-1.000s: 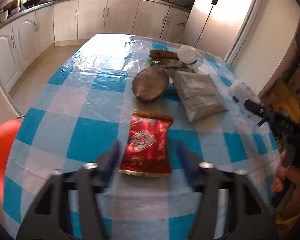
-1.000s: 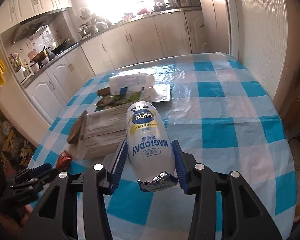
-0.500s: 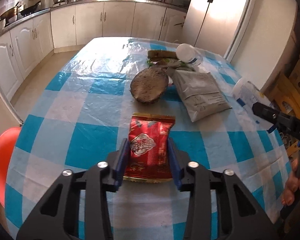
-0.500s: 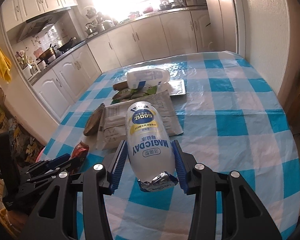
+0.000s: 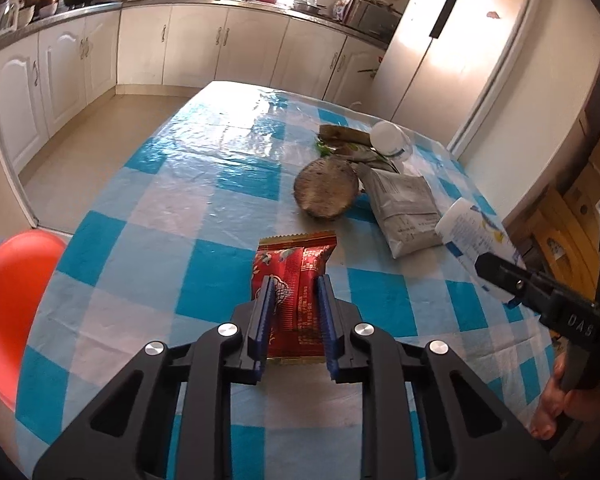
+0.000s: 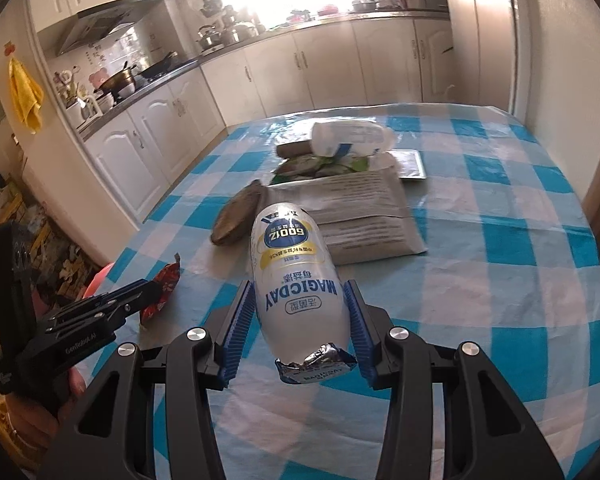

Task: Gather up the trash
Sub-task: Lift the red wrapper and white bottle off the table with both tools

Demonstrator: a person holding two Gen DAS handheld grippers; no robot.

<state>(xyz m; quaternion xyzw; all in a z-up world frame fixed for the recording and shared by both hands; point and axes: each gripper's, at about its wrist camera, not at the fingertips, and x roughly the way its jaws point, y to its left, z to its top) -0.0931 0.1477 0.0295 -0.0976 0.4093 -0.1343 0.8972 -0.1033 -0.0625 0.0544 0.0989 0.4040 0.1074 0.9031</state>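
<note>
A red snack wrapper (image 5: 296, 256) lies on the blue-and-white checked tablecloth (image 5: 204, 208) near the table's front edge. My left gripper (image 5: 295, 282) is shut on its near half, and the blue pads pinch the foil into a narrow fold. In the right wrist view the left gripper (image 6: 148, 290) reaches in from the left with the red wrapper (image 6: 166, 286) at its tip. My right gripper (image 6: 300, 288) is shut on a white MAGICDAY bottle (image 6: 296, 264), held above the table with its foil-capped end toward the camera. The left wrist view shows this white bottle (image 5: 472, 232) at the right.
Mid-table lie a round brown shell (image 5: 326, 188), a grey pouch (image 5: 404, 208), green wrappers and a second white bottle (image 5: 388, 138) on its side. A metal tray (image 6: 410, 164) sits behind them. An orange-red seat (image 5: 8, 292) stands by the table's left edge. Cabinets and a fridge line the walls.
The left jaws have closed from wide open onto the red wrapper and squeezed it narrow. The right gripper has drawn back from the pile with the bottle still held.
</note>
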